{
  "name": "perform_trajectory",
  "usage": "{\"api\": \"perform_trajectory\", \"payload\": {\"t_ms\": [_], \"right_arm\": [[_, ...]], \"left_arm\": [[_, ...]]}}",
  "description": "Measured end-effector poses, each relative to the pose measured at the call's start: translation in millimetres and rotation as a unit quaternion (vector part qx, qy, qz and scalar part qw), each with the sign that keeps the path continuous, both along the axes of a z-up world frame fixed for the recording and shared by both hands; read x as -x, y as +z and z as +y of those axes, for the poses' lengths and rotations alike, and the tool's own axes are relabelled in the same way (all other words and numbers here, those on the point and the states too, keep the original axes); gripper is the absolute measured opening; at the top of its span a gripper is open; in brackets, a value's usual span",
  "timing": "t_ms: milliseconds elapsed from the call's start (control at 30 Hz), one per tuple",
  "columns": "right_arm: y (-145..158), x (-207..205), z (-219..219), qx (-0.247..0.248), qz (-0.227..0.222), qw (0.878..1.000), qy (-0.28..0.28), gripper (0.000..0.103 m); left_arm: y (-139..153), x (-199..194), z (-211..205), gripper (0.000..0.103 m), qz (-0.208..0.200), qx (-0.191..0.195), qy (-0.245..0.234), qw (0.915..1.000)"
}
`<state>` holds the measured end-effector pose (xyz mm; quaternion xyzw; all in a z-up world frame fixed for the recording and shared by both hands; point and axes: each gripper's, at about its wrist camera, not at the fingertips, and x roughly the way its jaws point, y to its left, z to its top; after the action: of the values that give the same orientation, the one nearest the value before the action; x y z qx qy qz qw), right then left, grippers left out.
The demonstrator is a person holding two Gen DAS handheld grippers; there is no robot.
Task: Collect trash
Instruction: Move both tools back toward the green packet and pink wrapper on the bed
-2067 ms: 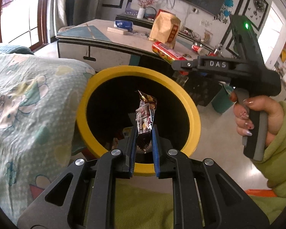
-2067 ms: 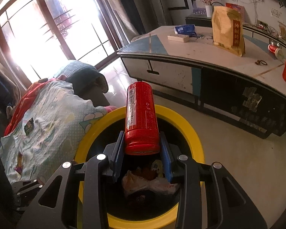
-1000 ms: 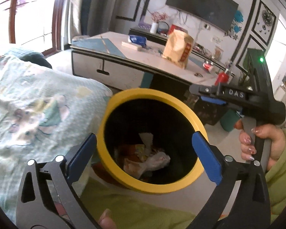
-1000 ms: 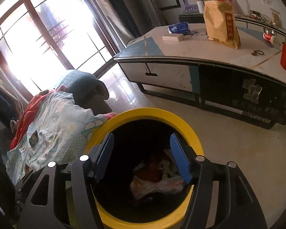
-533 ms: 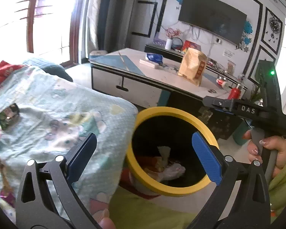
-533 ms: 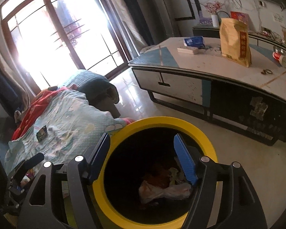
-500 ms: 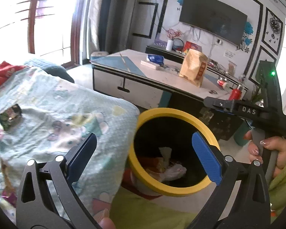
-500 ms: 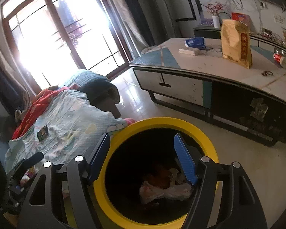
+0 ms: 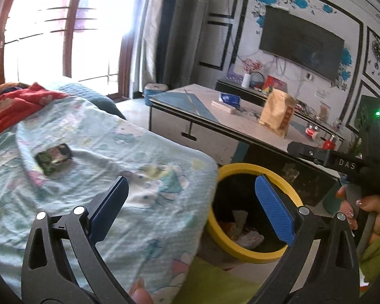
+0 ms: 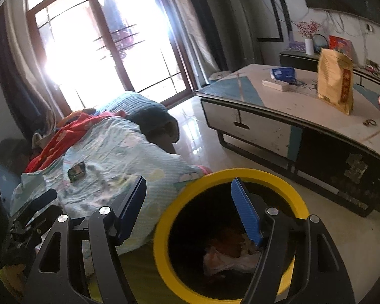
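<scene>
A yellow-rimmed black trash bin (image 9: 250, 169) stands on the floor beside the bed and holds crumpled wrappers (image 9: 245, 235); it also shows in the right wrist view (image 10: 162, 230). A dark green snack wrapper (image 9: 53, 158) lies flat on the light blue blanket, also in the right wrist view (image 10: 76, 171). My left gripper (image 9: 190, 207) is open and empty, over the blanket's edge, right of the wrapper. My right gripper (image 10: 190, 207) is open and empty above the bin's left rim. Its body shows in the left wrist view (image 9: 342, 162).
A light blue cartoon blanket (image 9: 144, 157) covers the bed, with red cloth (image 9: 15, 103) at its far end. A low white table (image 10: 304, 111) behind the bin carries a tan paper bag (image 10: 335, 83), a blue packet and small items. Tiled floor lies between.
Both grippers let their items fall into the bin and opened. Both views then swung left, away from the bin and towards the blanket, bringing the green wrapper into sight.
</scene>
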<state>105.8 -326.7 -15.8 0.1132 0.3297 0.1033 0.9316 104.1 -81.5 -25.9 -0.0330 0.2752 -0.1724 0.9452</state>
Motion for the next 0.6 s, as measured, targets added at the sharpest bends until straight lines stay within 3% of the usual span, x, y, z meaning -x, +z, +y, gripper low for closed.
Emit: {"api": "perform_trajectory", "payload": {"t_ms": [600], "right_arm": [[16, -20, 110, 0.003, -0.004, 0.994, 0.112, 0.067]], "left_arm": [[6, 17, 97, 0.092, -0.006, -0.006, 0.098, 0.9951]]}}
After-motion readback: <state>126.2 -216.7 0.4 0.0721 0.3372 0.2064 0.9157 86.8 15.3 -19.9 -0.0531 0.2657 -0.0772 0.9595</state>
